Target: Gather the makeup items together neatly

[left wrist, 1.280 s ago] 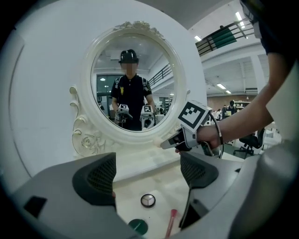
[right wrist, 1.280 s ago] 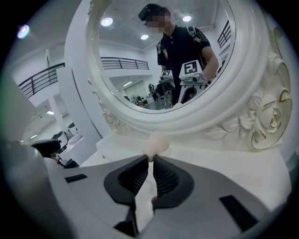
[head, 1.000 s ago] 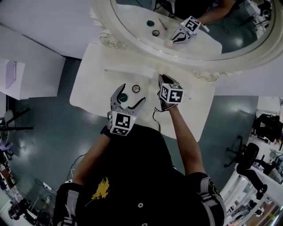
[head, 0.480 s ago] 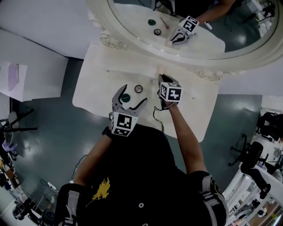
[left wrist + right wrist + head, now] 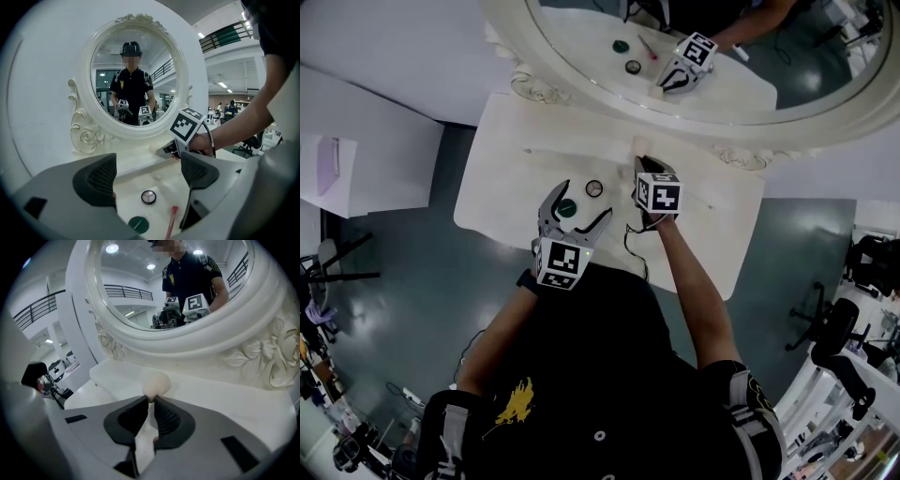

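I am working at the white vanity table (image 5: 506, 178). I am hovering my left gripper (image 5: 147, 164), jaws spread and empty, over the green compact (image 5: 138, 224), eyeshadow pot (image 5: 148, 197) and red stick (image 5: 171, 220), probably guarding the gathering spot. My right gripper (image 5: 151, 399) is pinching the beige sponge (image 5: 156, 383) by its edge near the mirror base, apparently to bring it across.

Mirror frame (image 5: 675, 124) bounds the far edge of the tabletop (image 5: 506, 178), bare at left; green compact (image 5: 566, 208) and eyeshadow pot (image 5: 594, 188) occupy centre.
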### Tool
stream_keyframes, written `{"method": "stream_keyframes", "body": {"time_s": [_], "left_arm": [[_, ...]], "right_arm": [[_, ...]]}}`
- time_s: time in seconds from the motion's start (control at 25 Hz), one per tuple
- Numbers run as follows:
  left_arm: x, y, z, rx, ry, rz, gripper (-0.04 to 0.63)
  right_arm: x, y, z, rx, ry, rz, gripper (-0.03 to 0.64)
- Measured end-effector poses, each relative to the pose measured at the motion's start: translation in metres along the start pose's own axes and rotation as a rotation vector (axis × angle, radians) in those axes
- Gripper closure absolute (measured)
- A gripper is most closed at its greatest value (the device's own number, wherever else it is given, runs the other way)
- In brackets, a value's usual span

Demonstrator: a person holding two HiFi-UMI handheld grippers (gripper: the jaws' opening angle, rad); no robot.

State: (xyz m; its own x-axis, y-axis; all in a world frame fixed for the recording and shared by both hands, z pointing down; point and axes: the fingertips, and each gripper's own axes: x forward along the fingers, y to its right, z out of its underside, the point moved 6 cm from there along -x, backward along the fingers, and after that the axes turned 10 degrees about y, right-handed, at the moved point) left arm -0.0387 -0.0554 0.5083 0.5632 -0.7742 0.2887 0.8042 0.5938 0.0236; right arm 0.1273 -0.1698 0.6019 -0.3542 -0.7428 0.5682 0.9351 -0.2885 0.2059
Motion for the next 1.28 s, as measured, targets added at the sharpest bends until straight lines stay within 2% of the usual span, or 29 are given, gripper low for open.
{"method": "stream_keyframes", "body": {"time_s": [0.52, 0.84, 1.28], "left_arm": [[-0.008, -0.002, 0.002, -0.007, 0.002, -0.006, 0.160], [-0.014, -0.005, -0.005, 0.014, 0.014, -0.009, 0.160], [-0.042, -0.005, -0.009, 0.037, 0.041, -0.027, 0.160]], "right_arm": [[-0.002, -0.004, 0.006, -0.068, 0.002, 0.029, 0.480], [-0.007, -0.009, 0.006, -0.070, 0.008, 0.038, 0.430], [-0.038, -0.026, 0.010, -0.061, 0.037, 0.019, 0.428]]}}
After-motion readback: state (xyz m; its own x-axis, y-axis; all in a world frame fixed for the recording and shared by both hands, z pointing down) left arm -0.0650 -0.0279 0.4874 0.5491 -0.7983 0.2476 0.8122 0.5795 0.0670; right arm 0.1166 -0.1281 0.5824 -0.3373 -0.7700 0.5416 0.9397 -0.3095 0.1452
